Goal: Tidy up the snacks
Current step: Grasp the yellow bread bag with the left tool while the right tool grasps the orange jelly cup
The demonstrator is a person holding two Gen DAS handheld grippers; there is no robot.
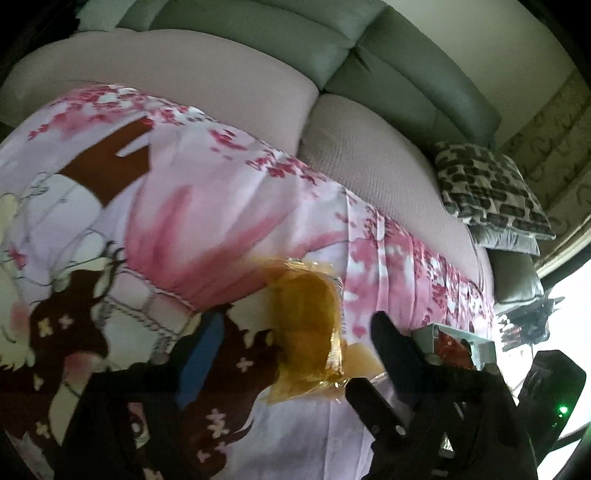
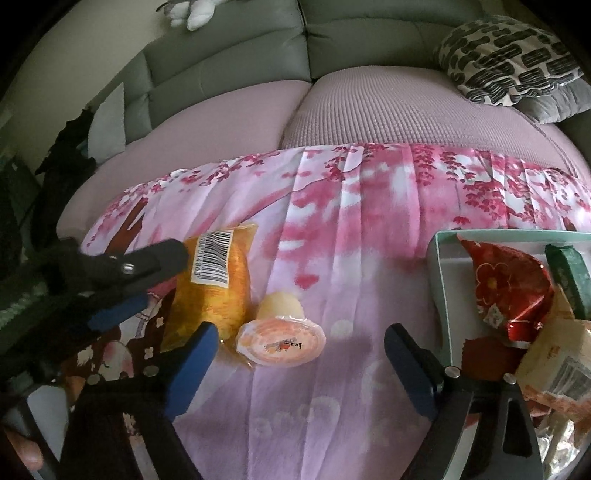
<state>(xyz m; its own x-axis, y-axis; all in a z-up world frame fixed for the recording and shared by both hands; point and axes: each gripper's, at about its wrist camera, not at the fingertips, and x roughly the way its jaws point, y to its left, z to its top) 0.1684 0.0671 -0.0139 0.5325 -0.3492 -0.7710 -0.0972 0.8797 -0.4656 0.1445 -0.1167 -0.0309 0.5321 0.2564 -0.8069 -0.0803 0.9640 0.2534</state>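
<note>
This is a home living room. A grey-green sofa (image 2: 229, 55) has pale pink seat cushions (image 2: 369, 110), and a pink blanket with a blossom print (image 2: 369, 206) is spread over them. A black-and-white patterned pillow (image 2: 506, 55) lies in the corner, and a plush toy (image 2: 195, 11) sits on the backrest.

Left wrist view: whole frame motion-blurred. Orange packet (image 1: 306, 325) smeared, label unreadable. Jelly cup (image 1: 364, 360) mostly hidden behind the packet and the left tongs (image 1: 295, 354). Box (image 1: 456, 345) partly blocked by tong hardware, contents unclear. Right wrist view: box (image 2: 441, 280) cut off at right edge; cup lid (image 2: 282, 343) print too small to read.
</note>
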